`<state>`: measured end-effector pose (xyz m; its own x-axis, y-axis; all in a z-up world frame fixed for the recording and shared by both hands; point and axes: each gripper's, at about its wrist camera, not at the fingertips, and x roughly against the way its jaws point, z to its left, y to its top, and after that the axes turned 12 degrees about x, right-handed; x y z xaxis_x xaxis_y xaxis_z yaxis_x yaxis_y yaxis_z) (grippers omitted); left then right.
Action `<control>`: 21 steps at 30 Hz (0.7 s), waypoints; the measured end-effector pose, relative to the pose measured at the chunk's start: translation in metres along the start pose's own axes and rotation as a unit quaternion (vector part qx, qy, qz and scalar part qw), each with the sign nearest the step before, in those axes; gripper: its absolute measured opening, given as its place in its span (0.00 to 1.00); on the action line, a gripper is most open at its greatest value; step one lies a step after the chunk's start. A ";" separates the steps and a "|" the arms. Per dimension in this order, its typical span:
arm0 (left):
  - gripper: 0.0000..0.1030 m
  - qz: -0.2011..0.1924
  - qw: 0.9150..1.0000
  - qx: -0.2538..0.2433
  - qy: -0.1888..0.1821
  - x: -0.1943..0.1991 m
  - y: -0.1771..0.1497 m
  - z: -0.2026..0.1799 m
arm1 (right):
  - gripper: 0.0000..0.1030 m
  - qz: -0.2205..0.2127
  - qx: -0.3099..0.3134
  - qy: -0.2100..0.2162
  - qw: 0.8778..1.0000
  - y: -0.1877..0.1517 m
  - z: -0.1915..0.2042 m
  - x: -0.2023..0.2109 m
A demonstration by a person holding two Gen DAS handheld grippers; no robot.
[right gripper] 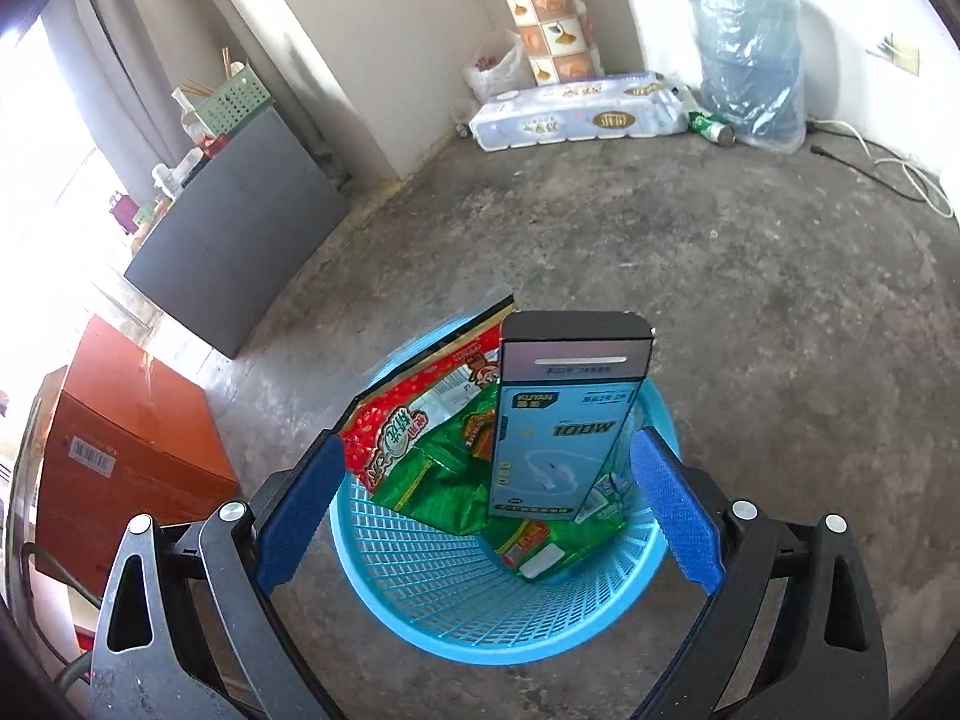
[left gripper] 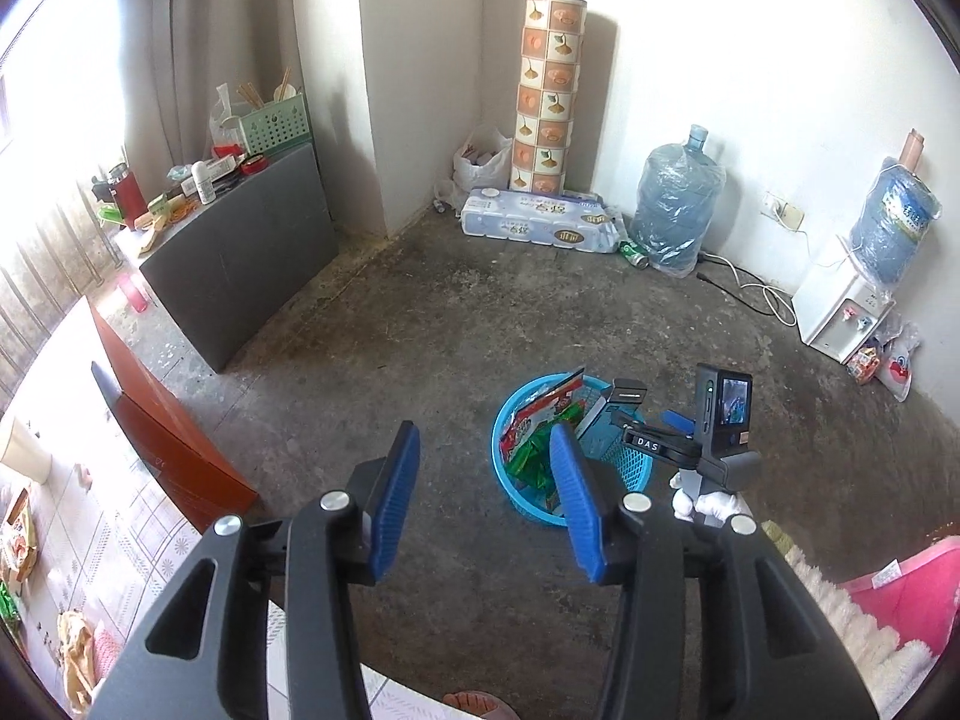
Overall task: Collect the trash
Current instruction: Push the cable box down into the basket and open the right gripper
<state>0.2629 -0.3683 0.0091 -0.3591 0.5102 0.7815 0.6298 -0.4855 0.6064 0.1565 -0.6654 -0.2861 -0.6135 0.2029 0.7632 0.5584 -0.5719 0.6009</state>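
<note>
The right tool [right gripper: 486, 504] hangs over the blue basket [right gripper: 420, 612], jaws wide apart and empty. In the basket a box [right gripper: 558, 438] stands upright among red and green wrappers [right gripper: 420, 450]. The left tool [left gripper: 486, 492], jaws apart and empty, is above the floor [left gripper: 420, 330] beside the basket.

You've got a round blue mesh basket [right gripper: 456, 594] sitting on the concrete floor. Inside, a tall pale-blue box [right gripper: 555, 450] stands upright, leaning on crumpled red and green snack bags [right gripper: 420, 450] that poke above the rim.
</note>
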 end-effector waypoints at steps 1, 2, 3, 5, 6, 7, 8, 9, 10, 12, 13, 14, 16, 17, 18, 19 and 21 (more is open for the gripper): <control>0.44 -0.001 1.000 0.001 -0.003 0.005 -0.002 -0.001 | 0.89 -0.003 -0.004 -0.003 1.000 0.002 -0.002 0.003; 0.44 -0.001 1.000 0.003 -0.005 0.011 -0.003 0.001 | 0.89 -0.006 -0.010 -0.002 1.000 0.004 -0.006 0.006; 0.45 -0.001 1.000 0.005 -0.008 0.018 -0.006 0.004 | 0.89 -0.006 -0.018 -0.002 1.000 0.006 -0.009 0.009; 0.47 -0.001 1.000 0.010 -0.009 0.030 -0.010 0.012 | 0.89 -0.005 -0.032 -0.001 0.999 0.011 -0.017 0.011; 0.49 -0.003 1.000 0.014 -0.010 0.037 -0.012 0.017 | 0.89 -0.003 -0.037 -0.001 0.999 0.013 -0.020 0.009; 0.51 -0.004 1.000 0.017 -0.010 0.045 -0.015 0.021 | 0.89 0.003 -0.041 0.000 0.999 0.016 -0.022 0.006; 0.52 -0.005 1.000 0.021 -0.009 0.052 -0.017 0.027 | 0.89 0.008 -0.044 0.001 0.999 0.019 -0.024 0.004; 0.54 -0.007 1.000 0.026 -0.009 0.058 -0.020 0.033 | 0.89 0.013 -0.046 0.000 0.999 0.022 -0.025 0.000; 0.55 -0.008 0.999 0.030 -0.007 0.065 -0.023 0.040 | 0.90 0.018 -0.048 -0.004 0.999 0.025 -0.026 -0.004; 0.57 -0.011 0.999 0.043 -0.004 0.075 -0.029 0.055 | 0.91 0.028 -0.051 -0.008 0.998 0.029 -0.028 -0.015; 0.57 -0.010 0.999 0.051 -0.001 0.079 -0.031 0.062 | 0.91 0.034 -0.056 -0.009 0.998 0.031 -0.029 -0.021; 0.58 -0.008 0.998 0.058 0.001 0.083 -0.034 0.069 | 0.91 0.040 -0.062 -0.008 0.997 0.033 -0.030 -0.027; 0.58 -0.002 0.997 0.072 0.004 0.089 -0.038 0.081 | 0.91 0.050 -0.073 -0.013 0.996 0.036 -0.032 -0.038; 0.58 -0.001 0.997 0.077 0.006 0.092 -0.040 0.087 | 0.91 0.055 -0.077 -0.016 0.995 0.037 -0.034 -0.044; 0.58 0.000 0.997 0.082 0.008 0.096 -0.041 0.092 | 0.91 0.059 -0.080 -0.019 0.995 0.038 -0.035 -0.050; 0.58 -0.001 0.996 0.085 0.011 0.100 -0.042 0.096 | 0.91 0.065 -0.083 -0.024 0.994 0.040 -0.036 -0.056; 0.58 -0.006 0.996 0.086 0.016 0.109 -0.044 0.101 | 0.91 0.076 -0.081 -0.038 0.993 0.042 -0.037 -0.066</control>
<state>0.2658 -0.2200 0.0527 -0.3870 0.4917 0.7801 0.7335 -0.3486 0.5836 0.1994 -0.7316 -0.3198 -0.4824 0.1598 0.8613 0.5407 -0.7192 0.4363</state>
